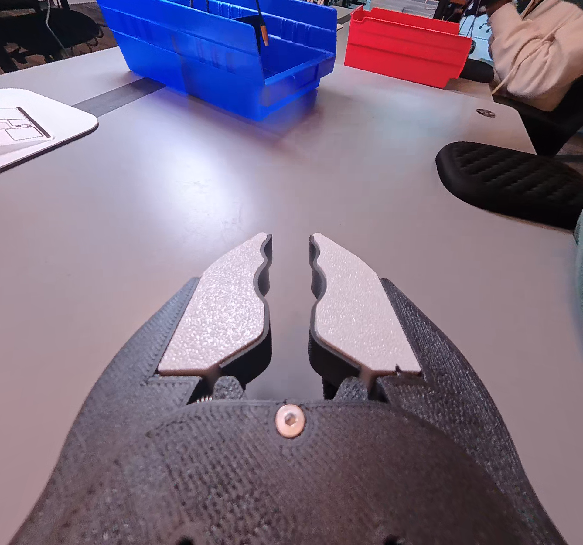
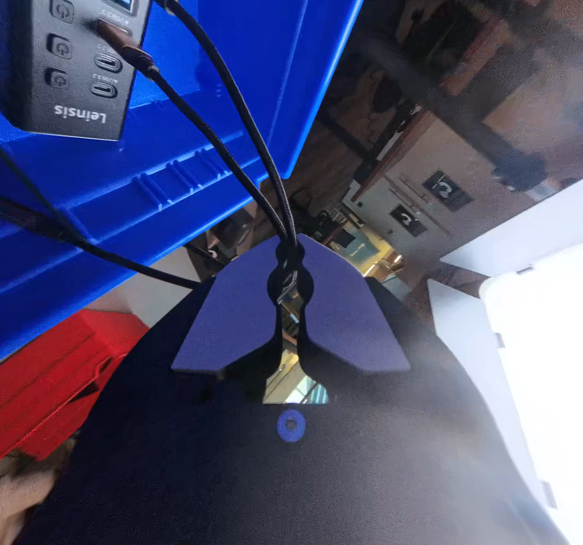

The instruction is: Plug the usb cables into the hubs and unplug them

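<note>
Two grippers: one busy, one idle, so here's the rundown from where I'm standing.

Right jaws: the right gripper (image 2: 290, 265) is pinched tight on a bunch of black braided cables (image 2: 252, 164), bundle caught right at the tips, something metallic tucked in the grip lower down (can't tell if it's a plug).

Cable ends: two of those leads run up to the hub (image 2: 79, 47); one plug is seated in a port, the other disappears past the top edge so no idea where it lands. Another lead trails off left.

Hub: dark grey, row of buttons plus ports, sitting inside the blue bin (image 2: 195, 66). At least one blue port and two small oval ones look free.

Left jaws: the left gripper (image 1: 290, 246) is parted a little with nothing between them, hovering low over the grey desk (image 1: 157, 214), well short of the bin.

Loose plug: from the left wrist view an orange-tipped cable end (image 1: 264, 36) dangles over the bin.

Also around: red bin (image 1: 407, 44) off to the side, white pad (image 1: 41, 123) on the left.

Step, my guess: mid plug/unplug, with the bundle being handled by the leads.

Next move calls for: probably steadying the hub with the free gripper and regripping near a single plug, since yanking the bundle would just drag the hub.
</note>
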Demonstrator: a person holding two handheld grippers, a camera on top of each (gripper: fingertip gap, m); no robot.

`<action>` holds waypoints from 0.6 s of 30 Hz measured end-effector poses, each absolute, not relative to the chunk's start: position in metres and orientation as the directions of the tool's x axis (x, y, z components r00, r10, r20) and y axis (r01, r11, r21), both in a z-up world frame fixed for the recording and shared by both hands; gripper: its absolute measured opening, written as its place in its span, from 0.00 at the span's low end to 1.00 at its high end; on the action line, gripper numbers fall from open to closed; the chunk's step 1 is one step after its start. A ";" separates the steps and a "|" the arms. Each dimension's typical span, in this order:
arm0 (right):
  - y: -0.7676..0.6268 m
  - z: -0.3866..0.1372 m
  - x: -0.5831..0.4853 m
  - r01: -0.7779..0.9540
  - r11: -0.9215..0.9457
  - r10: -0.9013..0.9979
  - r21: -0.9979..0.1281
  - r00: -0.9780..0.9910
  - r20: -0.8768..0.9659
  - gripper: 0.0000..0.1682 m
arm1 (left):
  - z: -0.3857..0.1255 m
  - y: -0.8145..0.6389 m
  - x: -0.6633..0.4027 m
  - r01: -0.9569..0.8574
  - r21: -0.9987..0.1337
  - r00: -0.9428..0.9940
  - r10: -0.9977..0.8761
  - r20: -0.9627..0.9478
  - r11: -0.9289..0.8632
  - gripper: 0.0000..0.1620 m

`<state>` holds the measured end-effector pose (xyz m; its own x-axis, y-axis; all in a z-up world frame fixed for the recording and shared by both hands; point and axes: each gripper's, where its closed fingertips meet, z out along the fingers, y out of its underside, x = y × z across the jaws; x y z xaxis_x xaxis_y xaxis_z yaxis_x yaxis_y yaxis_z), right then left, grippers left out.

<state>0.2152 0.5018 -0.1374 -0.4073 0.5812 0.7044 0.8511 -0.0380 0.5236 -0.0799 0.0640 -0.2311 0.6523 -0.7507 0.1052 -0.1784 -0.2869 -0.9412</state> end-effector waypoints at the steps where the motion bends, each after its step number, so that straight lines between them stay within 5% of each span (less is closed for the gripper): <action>1: 0.505 -0.134 0.203 0.836 -0.002 0.520 0.549 -0.469 0.714 0.02 | -0.231 0.064 -0.080 -0.180 -0.941 0.651 -0.752 0.104 -0.286 0.14; 4: 0.512 -0.126 0.169 0.818 0.074 0.337 0.570 -0.558 0.758 0.03 | -0.232 0.063 -0.079 -0.187 -0.941 0.648 -0.755 0.098 -0.282 0.14; 7: 0.518 -0.124 0.147 0.873 0.097 0.239 0.478 -0.487 0.840 0.03 | -0.232 0.062 -0.079 -0.191 -0.941 0.646 -0.757 0.095 -0.281 0.13; 14: 0.510 -0.139 0.121 0.994 -0.003 0.459 -0.112 0.101 0.883 0.08 | -0.232 0.063 -0.079 -0.171 -0.938 0.641 -0.757 0.127 -0.302 0.13; 18: 0.503 -0.141 0.116 0.996 -0.074 0.585 -0.044 0.079 0.807 0.07 | -0.231 0.064 -0.081 -0.151 -0.938 0.642 -0.753 0.146 -0.311 0.13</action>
<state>0.1164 0.5025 -0.1412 0.0792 0.5845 0.8075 0.9963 -0.0736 -0.0445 -0.0806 0.0643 -0.2307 0.6421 -0.7526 0.1460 -0.1515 -0.3112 -0.9382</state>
